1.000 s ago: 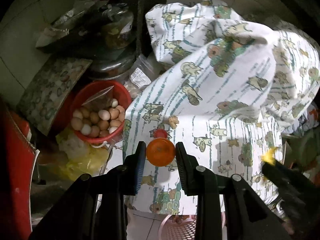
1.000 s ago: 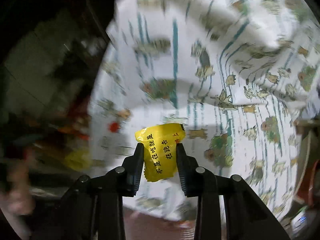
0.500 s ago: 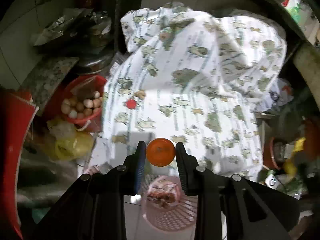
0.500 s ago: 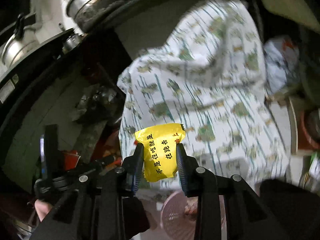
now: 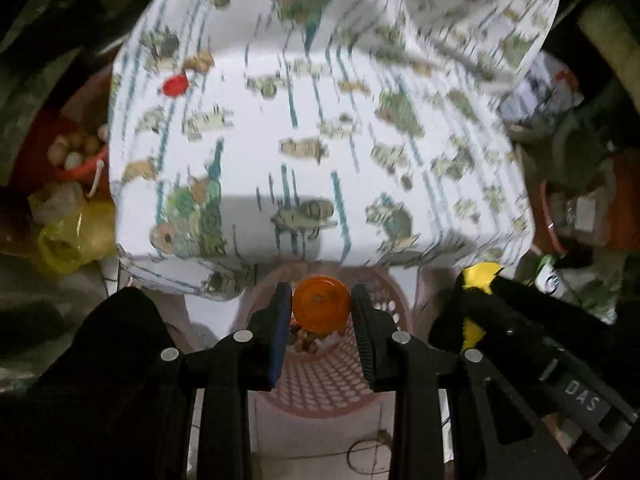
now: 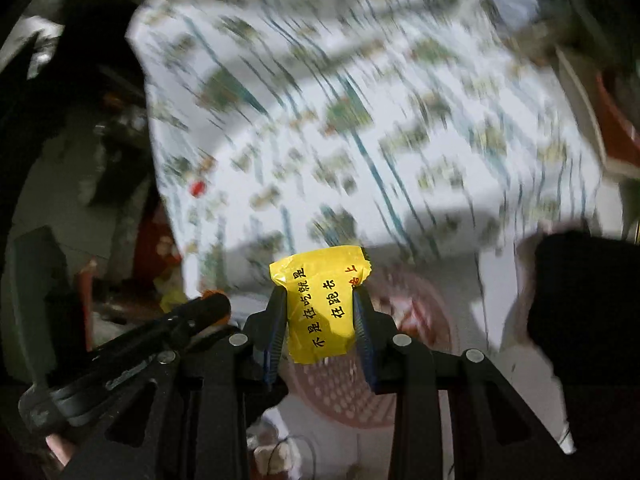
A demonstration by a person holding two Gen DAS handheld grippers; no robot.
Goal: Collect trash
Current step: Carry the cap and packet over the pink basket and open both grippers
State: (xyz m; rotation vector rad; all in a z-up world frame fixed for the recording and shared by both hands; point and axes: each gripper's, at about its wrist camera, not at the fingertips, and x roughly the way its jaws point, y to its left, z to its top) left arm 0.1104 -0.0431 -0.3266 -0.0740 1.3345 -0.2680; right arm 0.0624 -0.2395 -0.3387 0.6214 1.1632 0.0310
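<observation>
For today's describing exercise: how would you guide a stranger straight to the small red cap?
Start at the large table covered by a white cartoon-animal cloth. Look along its left side, above the bowl of eggs on the floor. The red cap lies on the cloth there, the only plain bright red spot among pale green and brown prints.

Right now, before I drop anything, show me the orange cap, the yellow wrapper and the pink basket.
orange cap (image 5: 321, 309): left wrist view, centre of its round face.
yellow wrapper (image 6: 320, 308): right wrist view, middle of the printed front.
pink basket (image 5: 320, 384): left wrist view, perforated inner wall below the cap.
</observation>
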